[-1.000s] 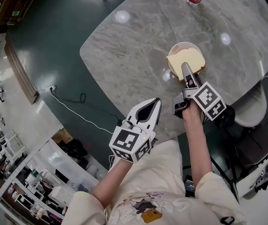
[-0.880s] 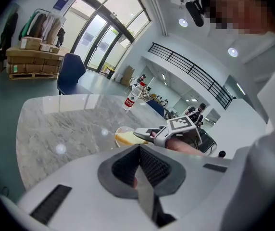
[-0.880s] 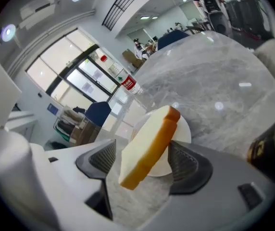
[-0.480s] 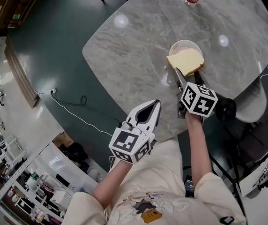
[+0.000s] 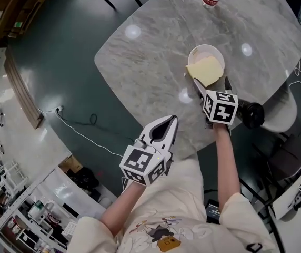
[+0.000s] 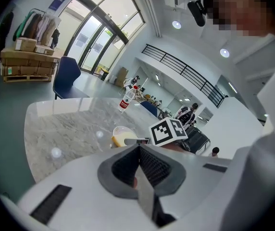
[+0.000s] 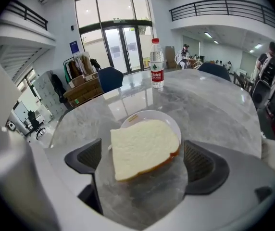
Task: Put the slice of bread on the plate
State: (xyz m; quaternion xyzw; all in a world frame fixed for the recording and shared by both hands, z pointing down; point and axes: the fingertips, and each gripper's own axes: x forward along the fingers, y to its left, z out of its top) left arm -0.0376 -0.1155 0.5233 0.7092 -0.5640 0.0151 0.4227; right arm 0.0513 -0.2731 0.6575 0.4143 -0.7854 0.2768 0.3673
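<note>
Bread point(image 7: 143, 148) lies flat on the plate point(image 7: 149, 114), a pale slice with a brown crust. It covers the near half of the plate, and its near edge hangs over the rim towards the right gripper point(image 7: 143, 154). The plate is small, round and white, and it stands on the grey marble table point(image 5: 145, 73) near the edge closest to the person. The right gripper's jaws have just been opening and now stand wide, one on each side of the slice. The bread is between them, but neither pad touches it. The left gripper point(image 5: 172, 121) is held off the table beside the person's body, its jaws pressed together with nothing between them. Each gripper carries a cube point(image 5: 220, 107) with black-and-white square markers, which are patterns and not letters. A clear bottle point(image 7: 156, 64) with a white cap stands upright at the far side of the table, well apart from the plate. Its red label carries white print too small to read. A blue sign point(image 7: 74, 46) hangs by the glass doors, and its writing cannot be made out either.
</note>
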